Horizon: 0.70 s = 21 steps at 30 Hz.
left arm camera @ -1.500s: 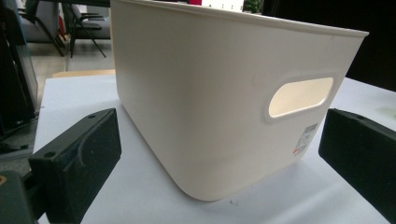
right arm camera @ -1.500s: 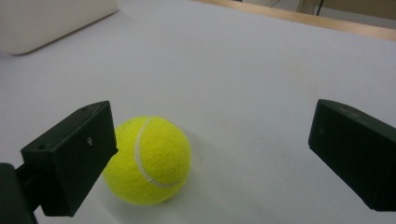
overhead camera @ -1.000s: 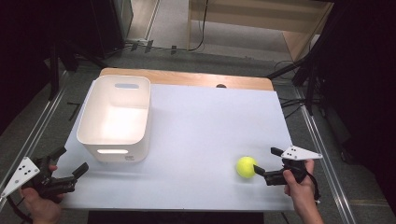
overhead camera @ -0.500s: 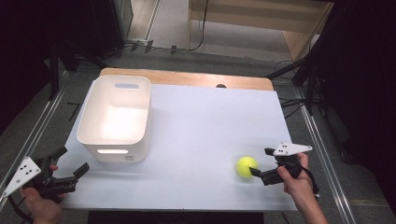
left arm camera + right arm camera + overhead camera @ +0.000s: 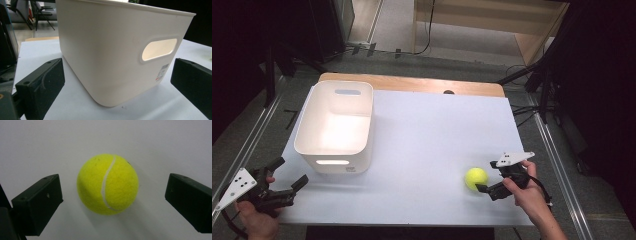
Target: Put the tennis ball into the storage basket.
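A yellow tennis ball (image 5: 476,177) lies on the white table top (image 5: 432,130) at the front right. My right gripper (image 5: 487,176) is open just right of it, one jaw on each side of the ball and neither touching. In the right gripper view the ball (image 5: 107,183) sits between the spread jaws of the right gripper (image 5: 113,192). A white plastic bin (image 5: 332,162) with handle slots stands at the left. My left gripper (image 5: 291,172) is open at the front left corner, pointing at the bin (image 5: 120,50). In its own view the left gripper (image 5: 117,75) holds nothing.
A wooden strip (image 5: 412,84) runs along the table's far edge. Metal rails (image 5: 557,155) flank both sides, with cables and dark stands on the floor beyond. Between bin and ball lies bare table surface.
My right gripper has moved left toward the ball, so its jaws now reach around it. The ball, the bin and the left gripper have stayed put.
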Motion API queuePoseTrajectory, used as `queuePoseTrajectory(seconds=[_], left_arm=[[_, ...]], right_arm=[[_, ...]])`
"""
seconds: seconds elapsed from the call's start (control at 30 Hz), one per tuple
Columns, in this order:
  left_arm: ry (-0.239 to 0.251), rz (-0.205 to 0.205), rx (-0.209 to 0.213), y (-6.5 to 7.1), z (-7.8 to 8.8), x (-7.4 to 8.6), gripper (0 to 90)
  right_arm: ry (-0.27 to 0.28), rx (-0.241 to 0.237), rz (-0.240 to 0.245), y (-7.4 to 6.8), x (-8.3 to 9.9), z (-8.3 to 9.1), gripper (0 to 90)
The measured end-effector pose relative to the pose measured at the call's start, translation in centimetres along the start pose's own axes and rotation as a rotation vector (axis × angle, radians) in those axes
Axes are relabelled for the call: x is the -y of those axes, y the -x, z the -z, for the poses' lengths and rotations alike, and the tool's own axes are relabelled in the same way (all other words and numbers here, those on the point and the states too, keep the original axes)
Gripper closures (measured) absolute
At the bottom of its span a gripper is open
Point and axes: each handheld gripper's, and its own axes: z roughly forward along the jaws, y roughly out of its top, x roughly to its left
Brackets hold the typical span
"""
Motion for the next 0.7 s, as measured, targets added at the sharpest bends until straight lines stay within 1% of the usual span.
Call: queuePoseTrajectory(seconds=[0.03,0.2,0.23,0.27,0.3,0.4,0.47,0.5,0.57,0.6,0.63,0.67,0.7], left_arm=[[0.000,0.000,0.000,0.0,0.0,0.0,0.0],[0.001,0.000,0.000,0.0,0.0,0.0,0.0],[0.000,-0.001,0.000,0.0,0.0,0.0,0.0],[0.001,0.000,-0.001,0.0,0.0,0.0,0.0],[0.001,0.000,-0.001,0.0,-0.1,0.0,0.0],[0.001,-0.001,-0.001,0.1,-0.1,0.0,0.0],[0.001,-0.002,-0.002,0.0,-0.1,0.0,0.0],[0.000,-0.002,-0.002,0.0,-0.1,0.0,0.0],[0.000,-0.003,-0.002,0.1,-0.1,0.0,0.0],[-0.002,-0.004,-0.002,0.1,-0.1,0.0,0.0],[-0.003,-0.005,-0.002,0.1,-0.1,0.0,0.0],[-0.003,-0.006,-0.002,0.1,-0.1,0.0,0.0],[-0.005,-0.007,-0.003,0.1,-0.1,0.0,0.0]], right_arm=[[-0.008,-0.011,0.008,0.0,0.0,-0.1,0.3],[-0.043,-0.017,0.018,-0.1,-0.2,-0.6,0.3],[-0.049,-0.027,0.026,-0.1,-0.2,-0.7,0.3],[-0.055,-0.030,0.024,-0.1,-0.3,-0.8,0.3],[-0.061,-0.024,0.027,-0.2,-0.3,-0.9,0.3],[-0.080,-0.037,0.036,-0.2,-0.4,-1.1,0.3],[-0.099,-0.031,0.033,-0.2,-0.5,-1.3,2.0],[-0.109,-0.015,0.029,-0.3,-0.6,-1.4,5.8],[-0.116,-0.002,0.034,-0.4,-0.6,-1.6,6.0],[-0.119,-0.004,0.028,-0.4,-0.6,-1.7,6.1],[-0.125,-0.006,0.033,-0.4,-0.6,-1.8,6.2],[-0.126,0.001,0.036,-0.4,-0.6,-1.9,7.7],[-0.129,0.007,0.033,-0.4,-0.6,-2.0,11.1]])
